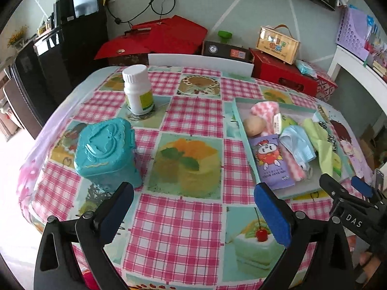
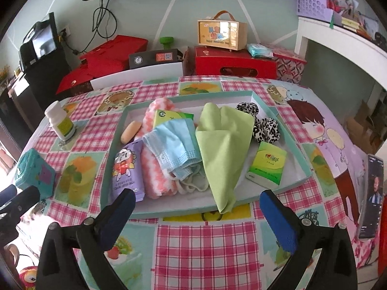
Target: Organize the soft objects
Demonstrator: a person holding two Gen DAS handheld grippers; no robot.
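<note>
A teal-rimmed tray (image 2: 290,130) on the table holds soft items. They include a green cloth (image 2: 222,145) draped over its front edge, a blue face mask (image 2: 174,145), a pink-and-white towel (image 2: 157,176), a purple wipes pack (image 2: 125,169), a green tissue pack (image 2: 266,164) and a leopard-print scrunchie (image 2: 266,125). My right gripper (image 2: 197,197) stands open just in front of the tray, its pads touching nothing. My left gripper (image 1: 193,191) is open over the bare tablecloth, left of the tray (image 1: 238,120).
A teal tin (image 1: 106,149) and a white pill bottle (image 1: 137,89) stand on the table's left side. A phone (image 2: 370,193) leans upright at the right edge. Red boxes (image 2: 232,65) and a white chair back (image 1: 200,62) sit behind the table.
</note>
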